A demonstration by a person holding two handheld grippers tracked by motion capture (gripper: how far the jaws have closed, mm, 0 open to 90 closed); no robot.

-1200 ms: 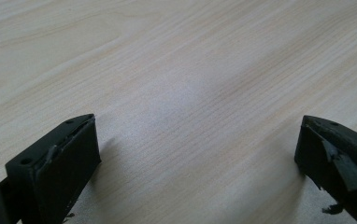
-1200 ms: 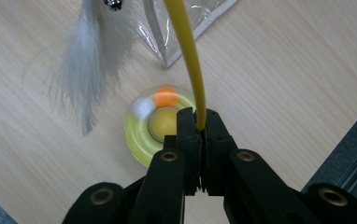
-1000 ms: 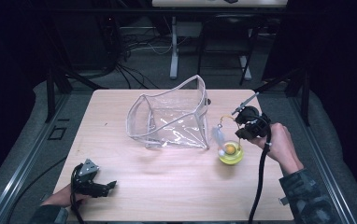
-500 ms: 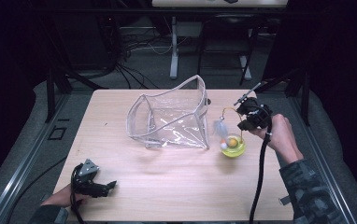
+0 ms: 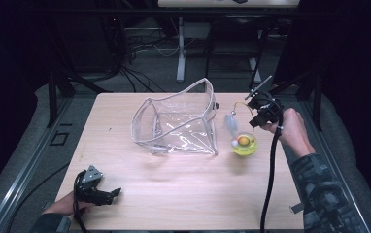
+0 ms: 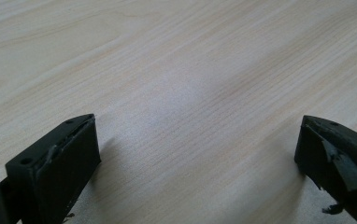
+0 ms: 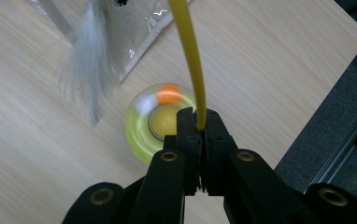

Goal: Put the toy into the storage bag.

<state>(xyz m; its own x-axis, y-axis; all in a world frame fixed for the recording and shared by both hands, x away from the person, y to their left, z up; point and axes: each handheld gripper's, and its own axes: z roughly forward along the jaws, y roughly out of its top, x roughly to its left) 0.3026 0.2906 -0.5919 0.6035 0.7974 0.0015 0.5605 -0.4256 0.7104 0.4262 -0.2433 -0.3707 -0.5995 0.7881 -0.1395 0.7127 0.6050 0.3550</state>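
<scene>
The person's right gripper [image 5: 257, 116] is hovering over the far right part of the wooden bench [image 5: 183, 204], and its fingers [image 7: 188, 128] are pinching tight on a thin yellow wand [image 7: 189, 51] that is curving up and away from them. In the high view that wand is arching over to the left and a pale feather [image 5: 230, 123] is dangling from its end, hanging just beside the right edge of a clear plastic bag [image 5: 176, 121]. Under the gripper a round yellow-green toy base [image 5: 244, 144] is sitting, with a small orange ball [image 5: 244, 140] and a white one [image 5: 234, 143] in its ring; whether it is touching the bench I cannot tell. In the right gripper view the feather is looking blurred, and the base is lying just beyond the closed fingertips, close to the bag's corner. The clear bag is standing open near the middle of the bench, its mouth gaping toward the left and its far wall standing tall. Well apart from all this, at the near left corner, the left gripper [image 5: 107, 194] is lying low on the bench in the person's hand, its fingers [image 6: 64, 158] standing wide apart with nothing but bare wood between them. A black cable [image 5: 271, 179] is trailing from the right gripper down toward the near edge.
</scene>
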